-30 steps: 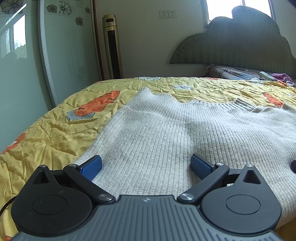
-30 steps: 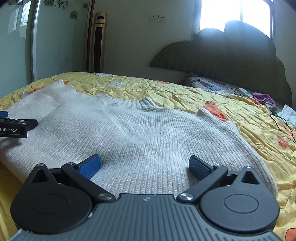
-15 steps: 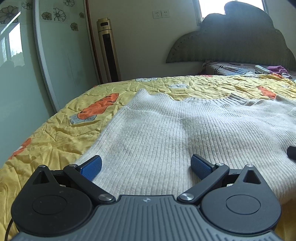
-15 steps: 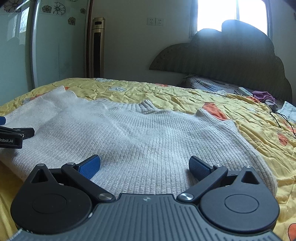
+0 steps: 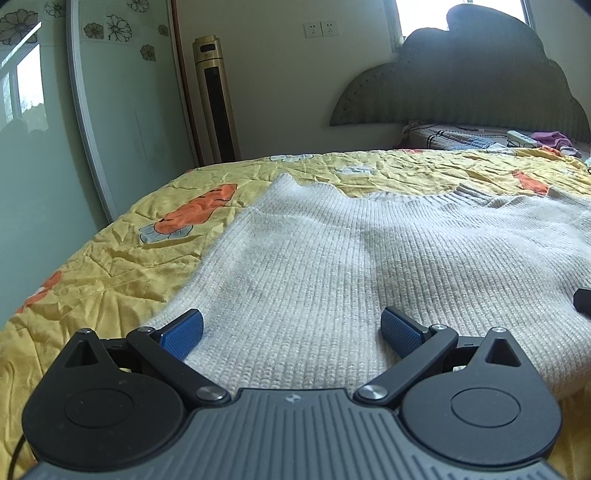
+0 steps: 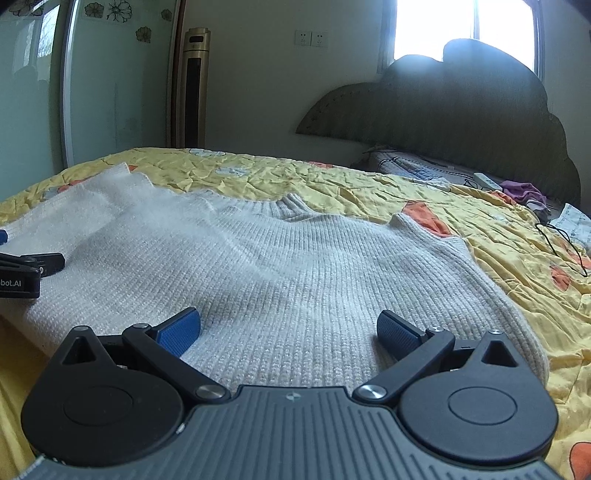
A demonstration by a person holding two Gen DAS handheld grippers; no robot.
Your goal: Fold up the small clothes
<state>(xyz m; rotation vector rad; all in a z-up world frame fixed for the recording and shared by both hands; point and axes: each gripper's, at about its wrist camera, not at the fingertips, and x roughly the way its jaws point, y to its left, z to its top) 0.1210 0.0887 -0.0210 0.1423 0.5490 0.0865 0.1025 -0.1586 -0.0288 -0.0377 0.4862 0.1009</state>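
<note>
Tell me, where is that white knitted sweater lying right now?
The white sweater lies spread flat on the yellow bedspread, directly ahead of both open grippers, its collar pointing toward the dark headboard.

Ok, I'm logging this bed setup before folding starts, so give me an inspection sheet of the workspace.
Surface: yellow quilt with orange print, wrinkled.
Job's things: white knit sweater spread flat, collar away from the grippers.
Clutter: purple cloth and white remote near the headboard.
Grippers: left gripper and right gripper open over the sweater's near hem, holding nothing.
Cables: thin black cord on the quilt to the right.
Surroundings: tower fan, glass wardrobe door, wall sockets, window.
</note>
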